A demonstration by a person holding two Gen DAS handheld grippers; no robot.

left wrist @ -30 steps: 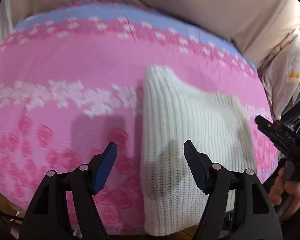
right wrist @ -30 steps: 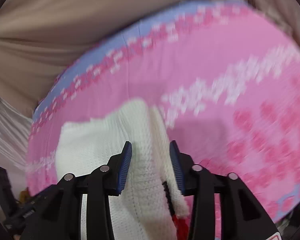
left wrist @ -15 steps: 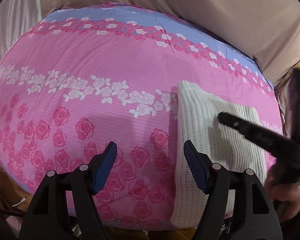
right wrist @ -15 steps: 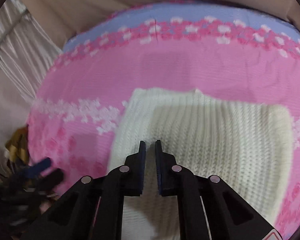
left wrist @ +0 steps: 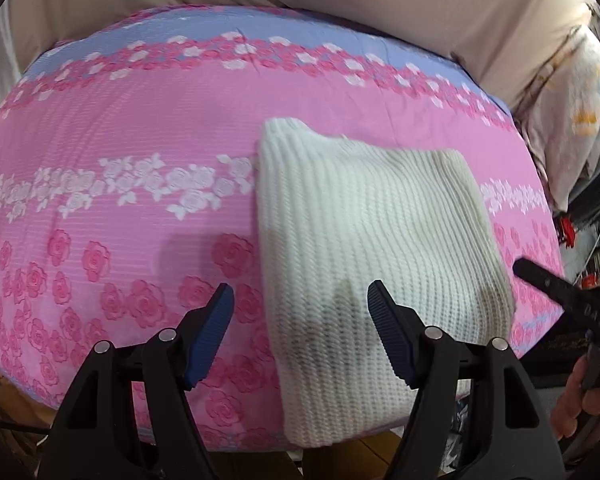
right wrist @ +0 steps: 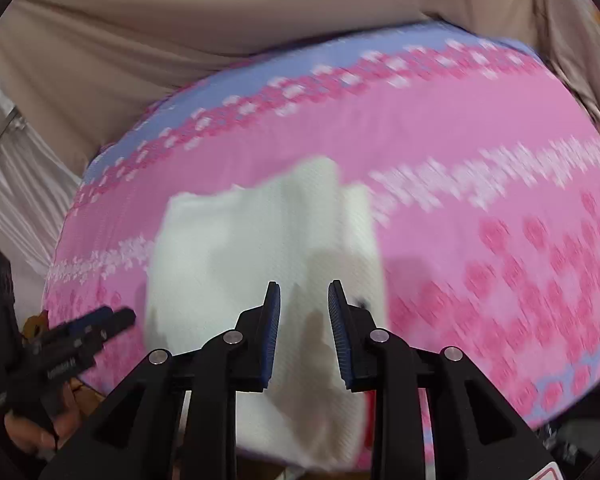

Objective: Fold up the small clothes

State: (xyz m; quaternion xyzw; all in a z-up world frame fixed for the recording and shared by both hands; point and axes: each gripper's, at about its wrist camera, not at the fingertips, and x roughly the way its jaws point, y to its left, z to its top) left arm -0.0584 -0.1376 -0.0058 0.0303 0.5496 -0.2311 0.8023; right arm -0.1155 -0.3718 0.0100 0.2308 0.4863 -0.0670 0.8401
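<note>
Our left claw (left wrist: 300, 336) is wide apart and our right claw (right wrist: 303, 330) is a little apart; both hold nothing. The white knit sweater (left wrist: 364, 240) lies folded just ahead of them. We think it is soft, floppy and light, so we should pinch a thick edge.

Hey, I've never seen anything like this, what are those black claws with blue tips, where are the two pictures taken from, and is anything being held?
No robot here: a person holds a handheld tool in each hand, each with two jaws and a wide-angle camera looking forward along them. One picture comes from the left gripper, whose jaws stand wide apart. The other comes from the right gripper, its jaws narrower but apart. Neither holds anything. On the pink rose-patterned bedspread lies a folded white knit garment. Each camera also catches the other tool at its picture's edge. The right view is blurred.
</note>
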